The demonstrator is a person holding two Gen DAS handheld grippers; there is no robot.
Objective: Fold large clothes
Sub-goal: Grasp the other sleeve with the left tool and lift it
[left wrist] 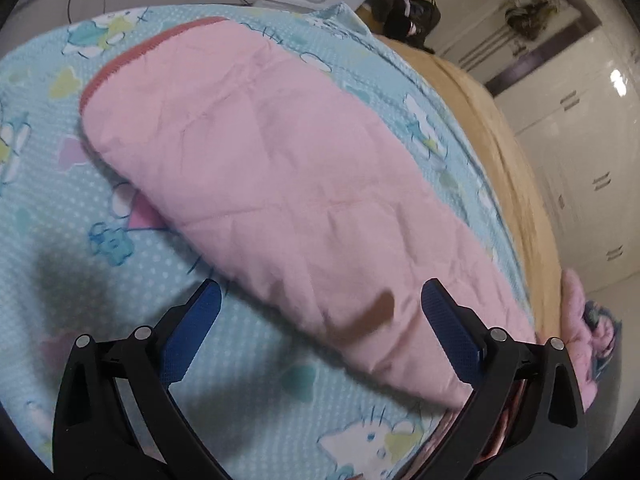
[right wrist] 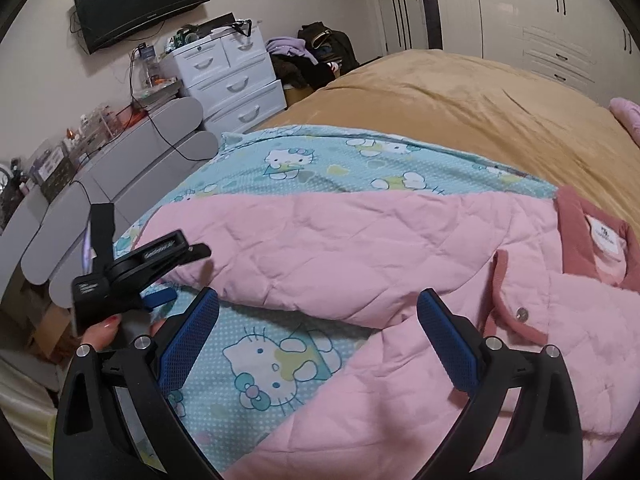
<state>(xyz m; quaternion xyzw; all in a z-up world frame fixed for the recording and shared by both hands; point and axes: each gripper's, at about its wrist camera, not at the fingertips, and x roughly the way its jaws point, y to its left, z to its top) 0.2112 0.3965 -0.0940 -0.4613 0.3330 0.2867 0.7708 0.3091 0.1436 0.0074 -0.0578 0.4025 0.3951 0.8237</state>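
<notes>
A pink quilted jacket with darker pink trim lies on a blue cartoon-cat sheet on the bed. Its collar with a white label is at the right in the right wrist view. One sleeve stretches out across the sheet in the left wrist view, its dark pink cuff at the far end. My left gripper is open and empty, just above the near part of the sleeve. My right gripper is open and empty, over the gap between sleeve and body. The left gripper also shows in the right wrist view.
A tan blanket covers the rest of the bed. White drawers, a wall TV and grey cabinets stand past the bed's left side. Dark bags and clothes lie beyond the bed. White wardrobes line the right.
</notes>
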